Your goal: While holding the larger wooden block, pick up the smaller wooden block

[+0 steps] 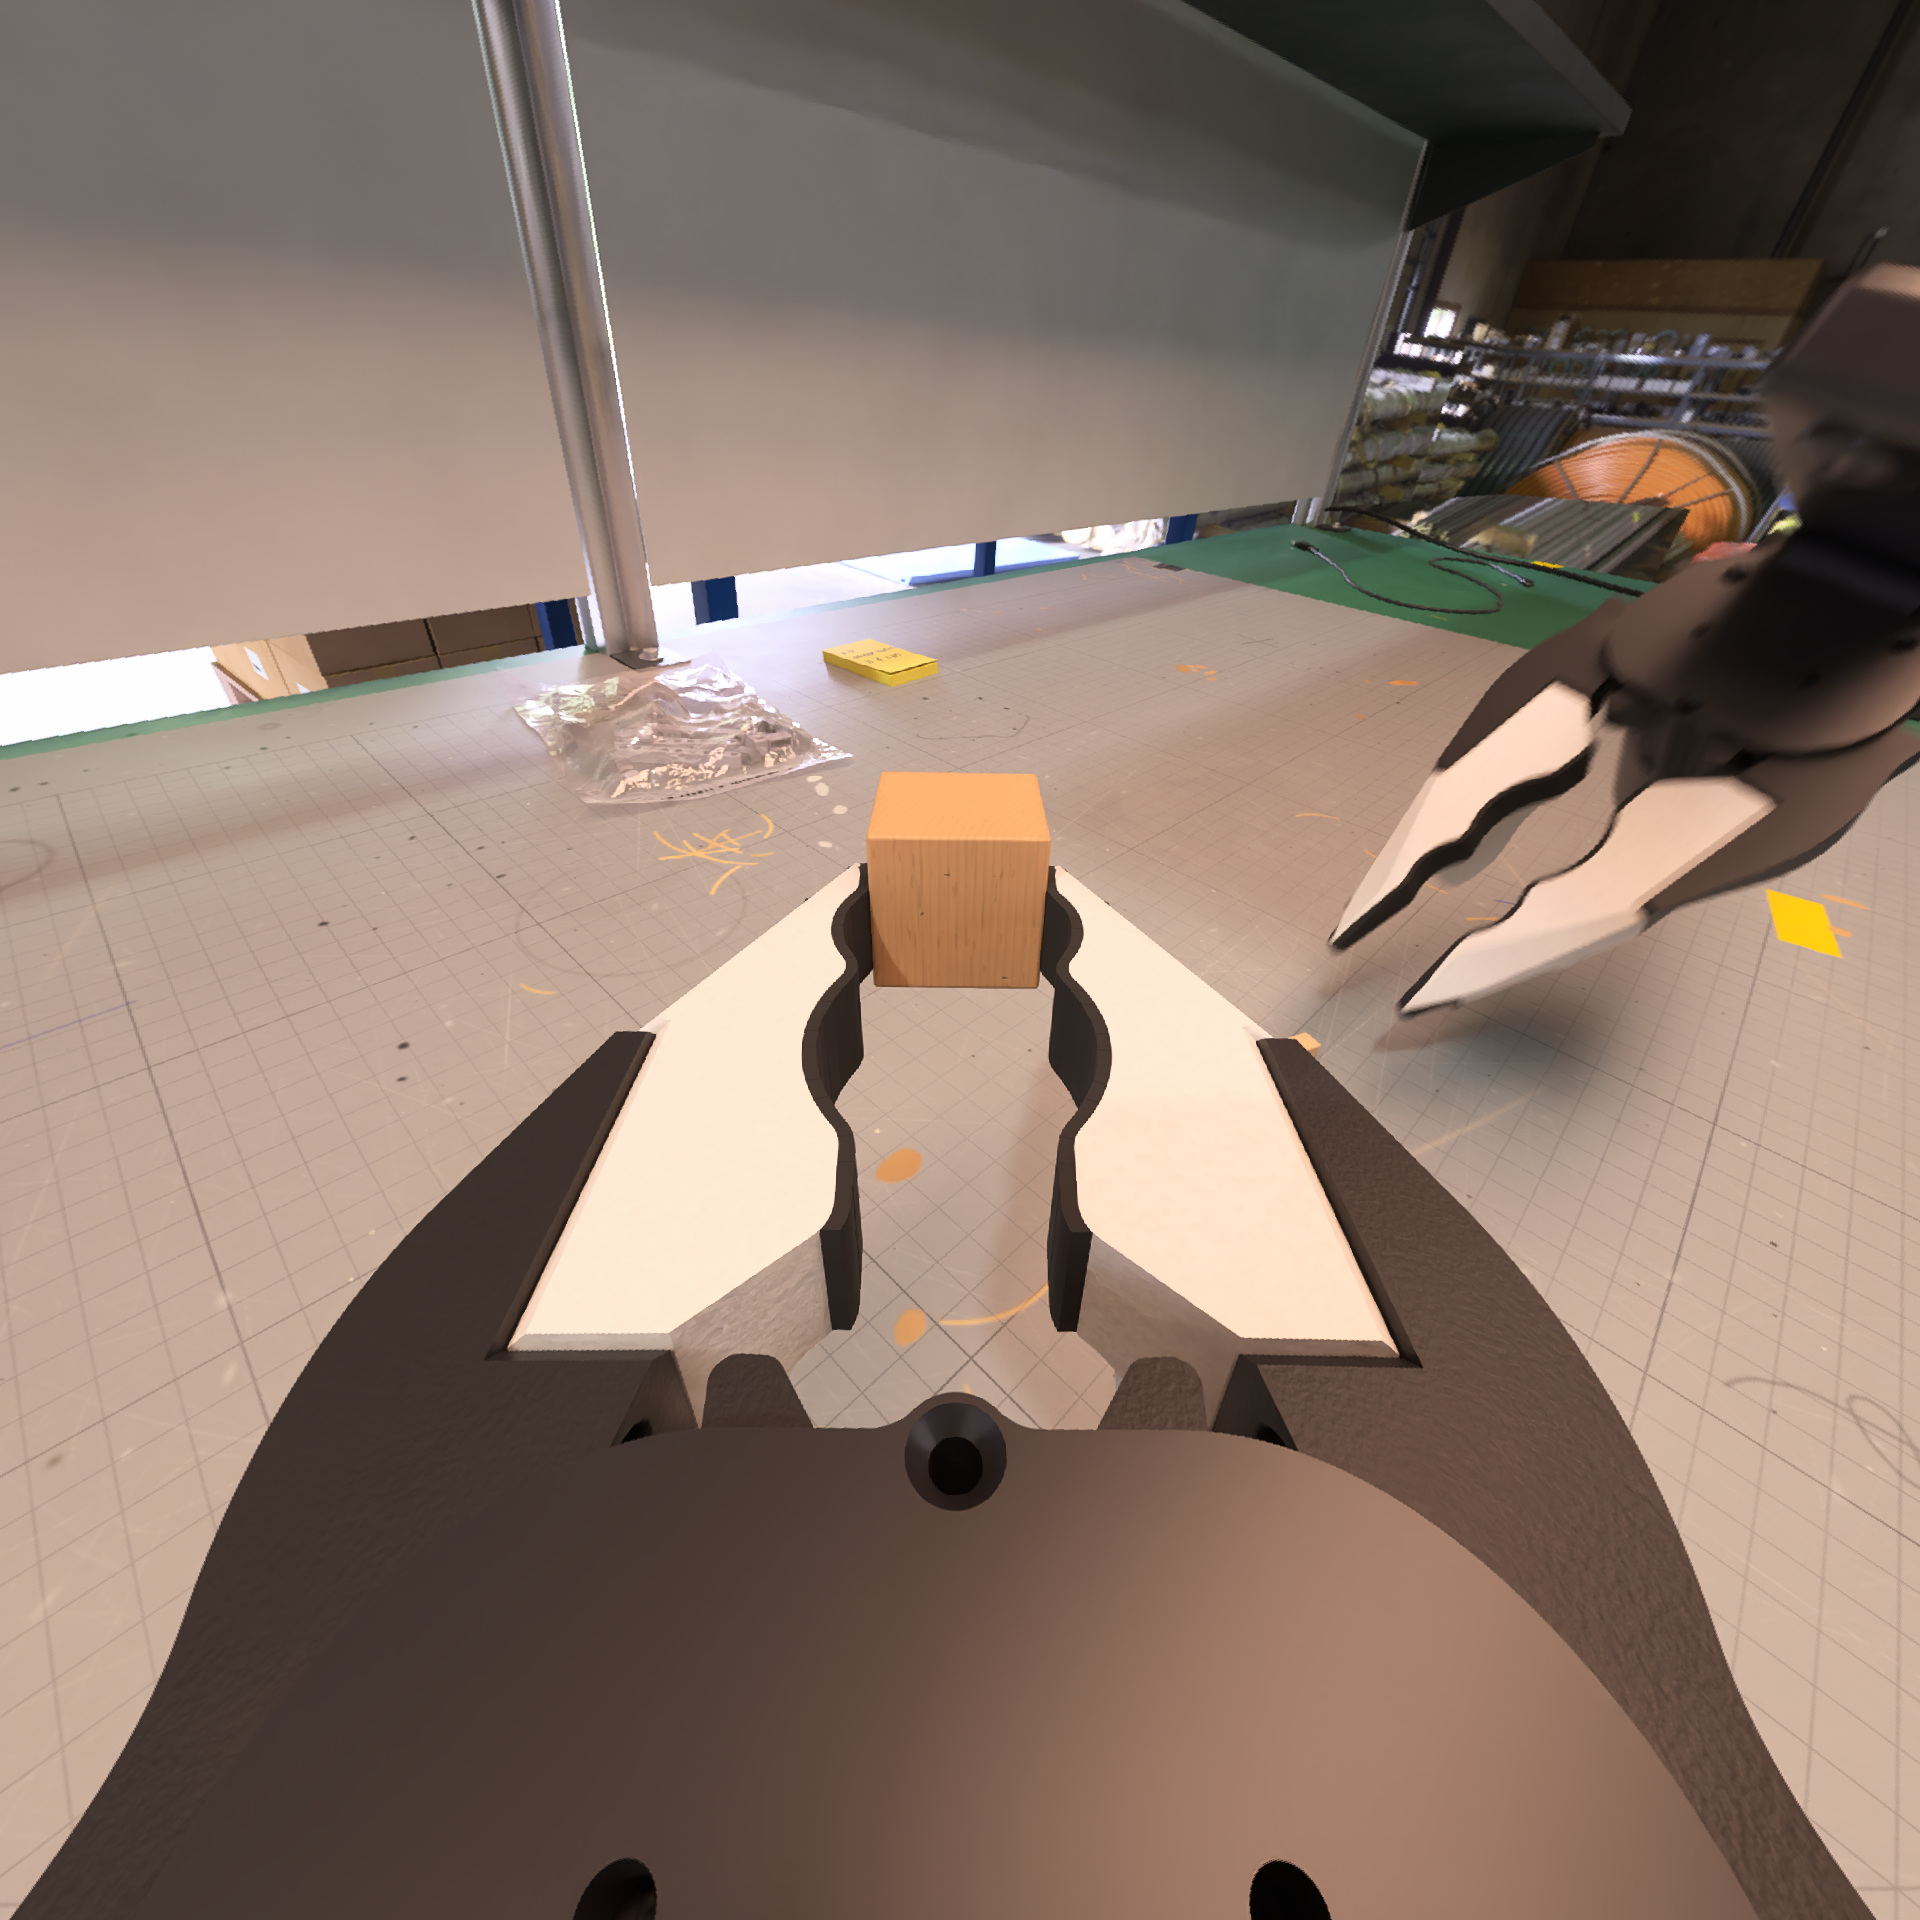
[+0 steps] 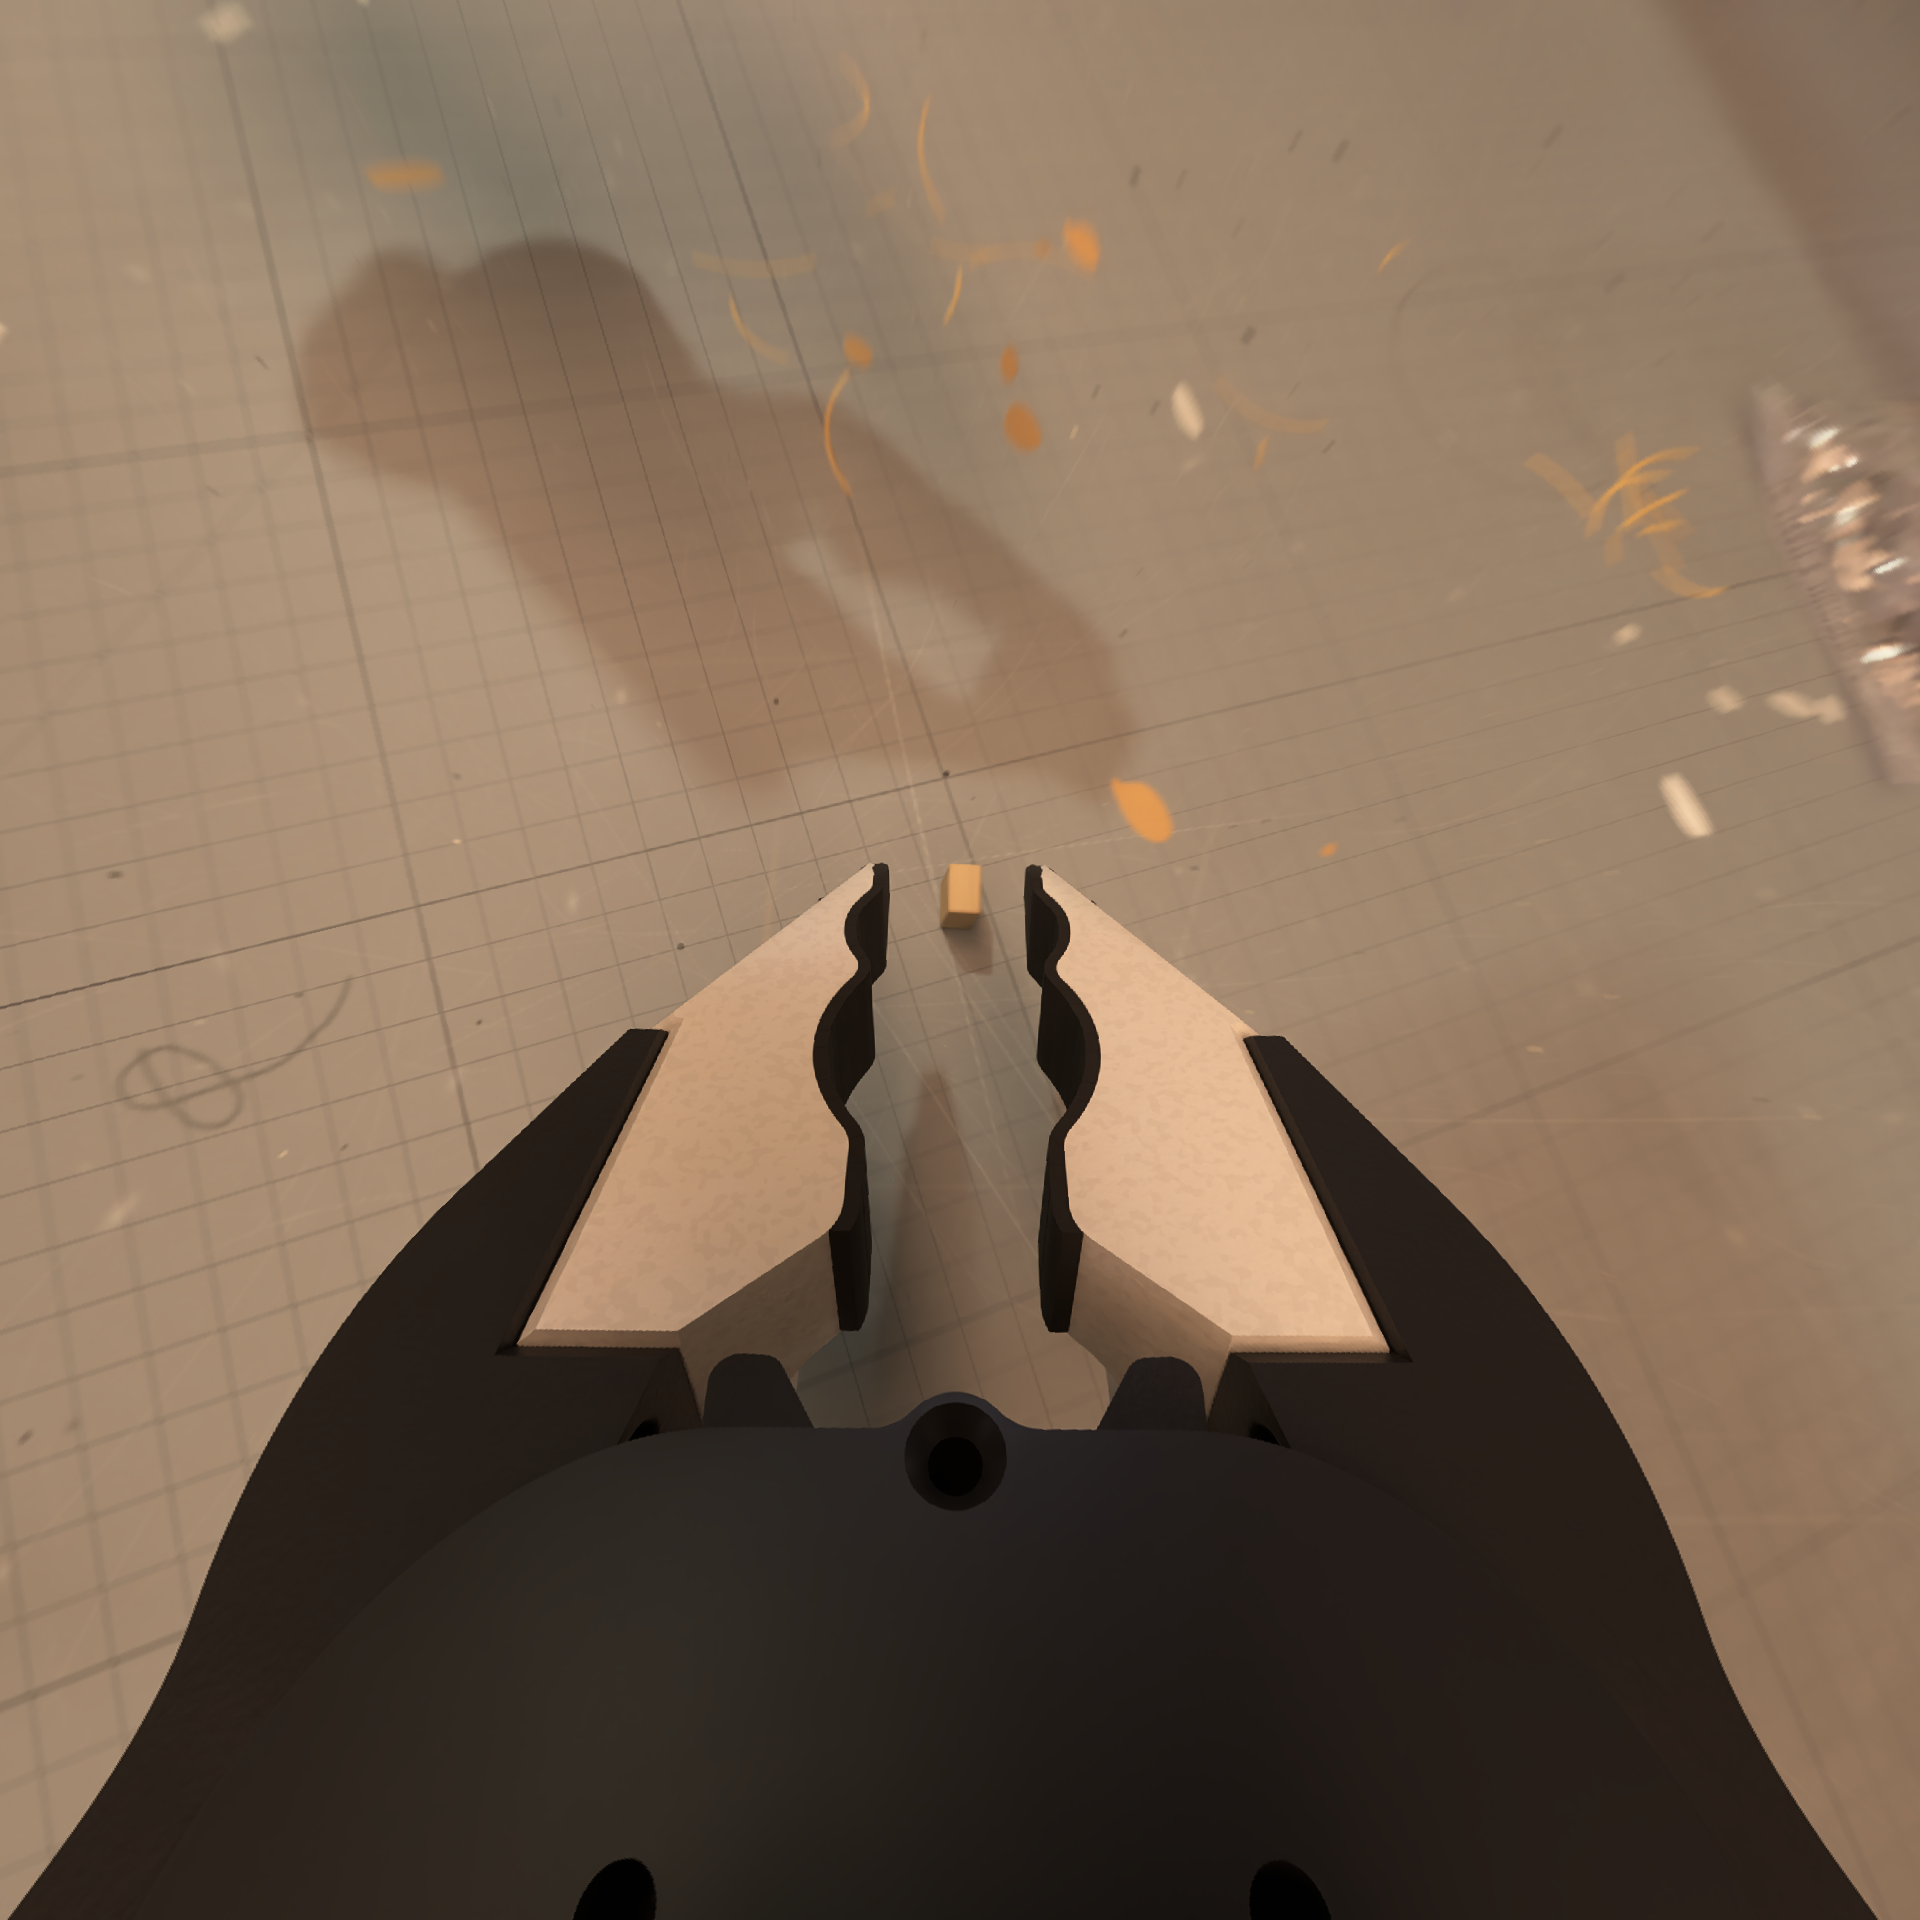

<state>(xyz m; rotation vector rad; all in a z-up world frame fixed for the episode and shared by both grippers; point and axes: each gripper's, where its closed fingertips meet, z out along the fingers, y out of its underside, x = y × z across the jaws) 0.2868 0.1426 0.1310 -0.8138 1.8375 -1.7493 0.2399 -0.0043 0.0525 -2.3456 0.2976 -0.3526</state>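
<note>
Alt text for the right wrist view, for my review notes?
The right tool, open, points down at the smaller wooden block, which lies on the gridded mat just beyond the fingertips, untouched. Orange marks and a tool's shadow cover the mat.

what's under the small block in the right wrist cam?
The smaller wooden block lies on the gridded cutting mat, between the open right gripper fingertips. The patch directly beneath it is hidden.

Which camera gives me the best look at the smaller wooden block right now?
The right wrist view: the smaller wooden block lies on the mat, centred just beyond the open right gripper. In the left wrist view only its corner peeks out beside the left gripper.
</note>
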